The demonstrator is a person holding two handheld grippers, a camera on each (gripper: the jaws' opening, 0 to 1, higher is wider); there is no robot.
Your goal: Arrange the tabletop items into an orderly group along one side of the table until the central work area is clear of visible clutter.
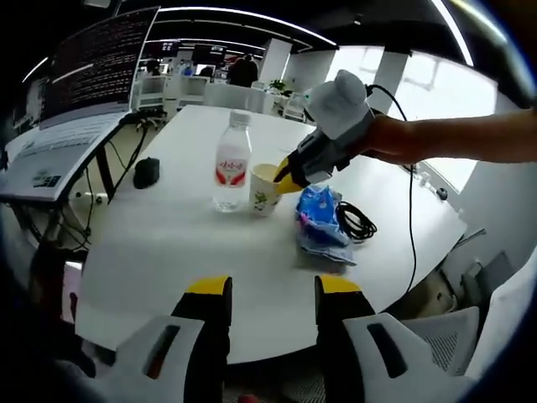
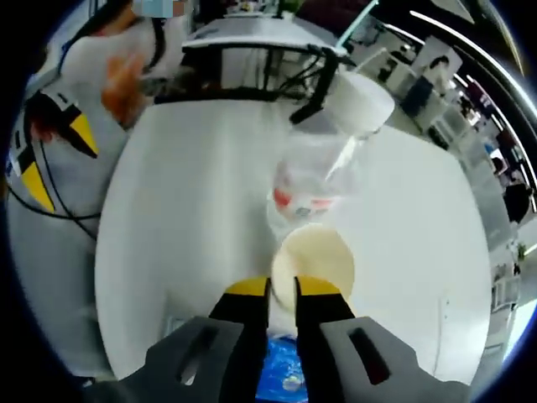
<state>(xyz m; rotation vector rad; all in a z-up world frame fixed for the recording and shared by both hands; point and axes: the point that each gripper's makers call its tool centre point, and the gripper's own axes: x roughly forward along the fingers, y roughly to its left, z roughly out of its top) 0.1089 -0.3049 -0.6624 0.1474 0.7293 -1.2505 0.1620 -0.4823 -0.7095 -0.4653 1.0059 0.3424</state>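
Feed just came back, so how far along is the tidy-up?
Water bottle, paper cup, blue packet and black cable sit grouped mid-table. In hand: the right tongs pinch the cup's rim. Left tongs hover open. Still left: the black mouse lies apart, and the group isn't yet along an edge.

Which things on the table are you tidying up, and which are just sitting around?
Being tidied: paper cup, pinched at its rim by the right gripper; water bottle; blue packet; coiled black cable.

Just sitting around: black mouse, laptop, left gripper waiting open.
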